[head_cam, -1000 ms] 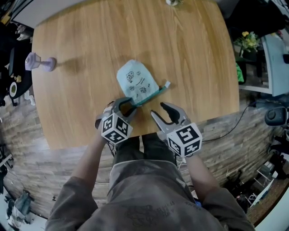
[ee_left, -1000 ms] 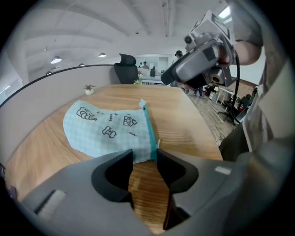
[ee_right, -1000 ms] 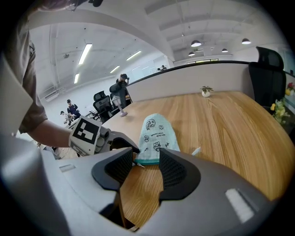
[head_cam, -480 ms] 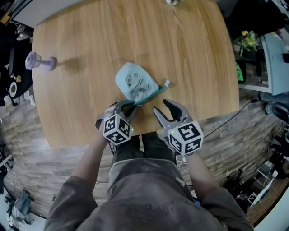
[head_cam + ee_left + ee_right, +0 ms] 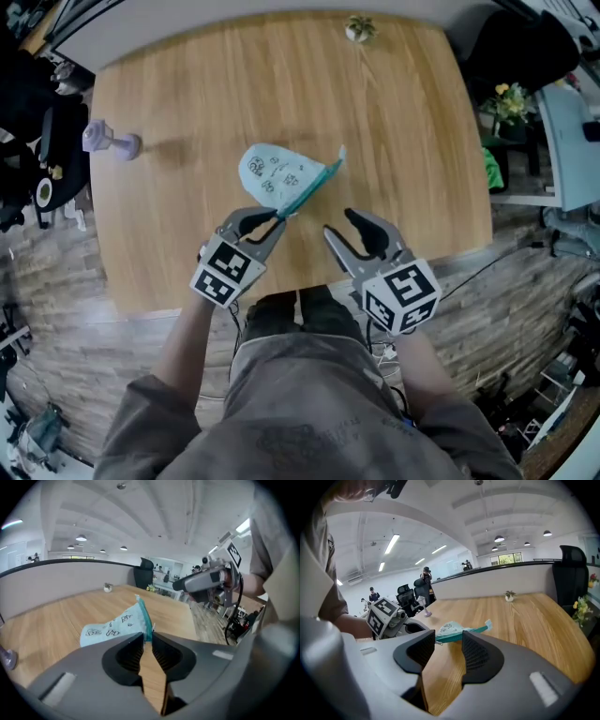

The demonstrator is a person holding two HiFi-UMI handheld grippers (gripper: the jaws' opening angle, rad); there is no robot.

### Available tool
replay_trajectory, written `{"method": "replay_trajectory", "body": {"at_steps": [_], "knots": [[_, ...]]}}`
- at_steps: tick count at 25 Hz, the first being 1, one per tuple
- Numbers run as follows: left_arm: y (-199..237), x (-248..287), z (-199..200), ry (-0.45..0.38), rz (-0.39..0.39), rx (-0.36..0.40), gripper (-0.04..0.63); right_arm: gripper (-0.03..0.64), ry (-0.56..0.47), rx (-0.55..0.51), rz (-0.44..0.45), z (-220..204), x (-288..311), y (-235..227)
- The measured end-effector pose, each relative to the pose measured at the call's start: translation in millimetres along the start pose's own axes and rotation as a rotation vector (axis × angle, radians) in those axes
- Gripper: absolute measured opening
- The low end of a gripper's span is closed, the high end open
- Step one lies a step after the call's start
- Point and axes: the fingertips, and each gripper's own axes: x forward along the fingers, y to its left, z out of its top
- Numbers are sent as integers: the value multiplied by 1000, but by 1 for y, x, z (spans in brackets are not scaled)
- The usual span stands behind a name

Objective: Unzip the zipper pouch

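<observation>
Near the front edge of the counter (image 5: 394, 122), in the head view, the left tool (image 5: 272, 217) hid the near corner of the zipper pouch (image 5: 281, 173), so I could not see how much of the fabric lay inside the bite. The left gripper view settled the grip: its jaws had just been closing and stood almost together, their ribbed pads pinched on the near end of the teal zipper strip (image 5: 144, 616), with the pale printed body of the pouch spreading away to the left beyond the tips. A small glint just beside the strip may have been the slider, but it was too small for me to tell. Whether the underside of the pouch touched the wood I could not tell from any view. The pouch's long axis ran along the zipper, from the left tool at the near left up and away to the far right, ending in a loose teal tail (image 5: 339, 155) that pointed toward the far right corner. The right tool (image 5: 342, 225) hung just to the right of the pouch, apart from it, jaws wide with only bare wood between them in its own view. Far off stood a lilac object (image 5: 111, 142) at the left edge and a tiny potted plant (image 5: 358, 28) at the far edge.
</observation>
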Motion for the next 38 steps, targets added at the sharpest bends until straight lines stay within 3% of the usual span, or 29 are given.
{"method": "replay_trajectory", "body": {"at_steps": [7,12,19,29,33,38], "knots": [[6,-60,70,-130,52,-56,55,179,-95,-161,78,72,-38,36],[-2,-102,110,-207,85,-78,55,179,-192,-197,48,117,-59,42],[5,-161,166,-321,255,27,54,179,-296,-262,24,165,-90,36],[-2,-221,221,-451,337,75,55,179,-416,-364,-22,222,-140,43],[-7,-239,238,-522,361,91,55,172,-429,-392,15,229,-148,51],[-14,-241,242,-537,361,80,55,172,-430,-367,35,223,-145,48]]}}
